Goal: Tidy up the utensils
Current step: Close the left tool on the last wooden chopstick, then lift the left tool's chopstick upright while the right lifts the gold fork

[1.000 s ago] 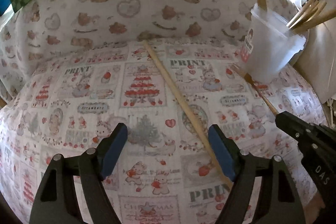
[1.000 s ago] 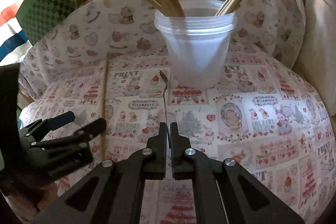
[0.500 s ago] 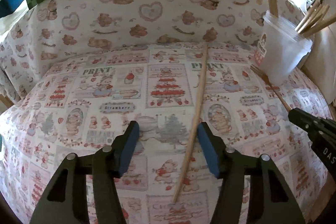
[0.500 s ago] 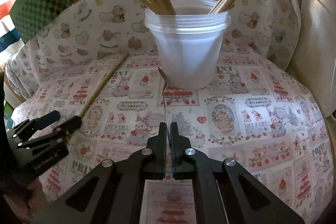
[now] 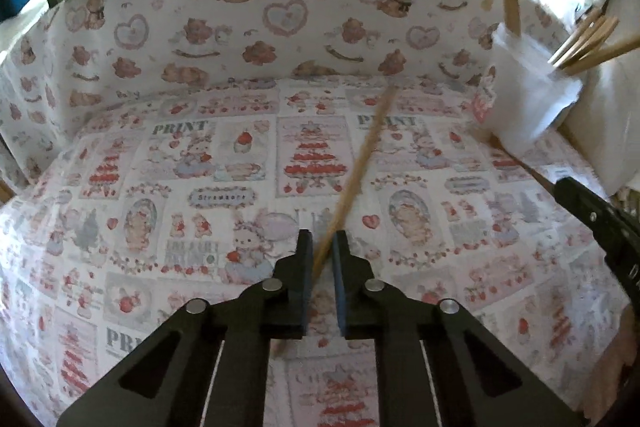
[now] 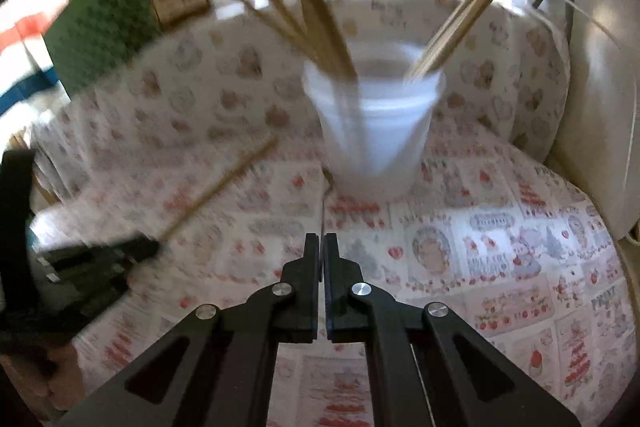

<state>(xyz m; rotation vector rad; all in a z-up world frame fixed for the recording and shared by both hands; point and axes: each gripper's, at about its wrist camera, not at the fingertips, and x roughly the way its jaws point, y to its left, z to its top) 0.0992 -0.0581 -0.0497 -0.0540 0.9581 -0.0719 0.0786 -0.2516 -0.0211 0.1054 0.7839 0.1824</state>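
One chopstick (image 5: 360, 163) between closing left hand-held gripper (image 5: 319, 247)

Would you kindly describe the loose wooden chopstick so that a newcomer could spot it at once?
Start at the white plastic cup standing on the printed tablecloth, full of upright wooden sticks. To its left, one long chopstick slants across the cloth. Unlike those in the cup, it lies outside, its near end between the closing fingers of the left gripper.

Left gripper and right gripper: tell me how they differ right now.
The left gripper is closing on a wooden chopstick lying on the tablecloth; the right gripper is shut on a thin utensil. The chopstick angles off leftward; the right gripper's utensil points at the plastic cup. Both are black and point downward.
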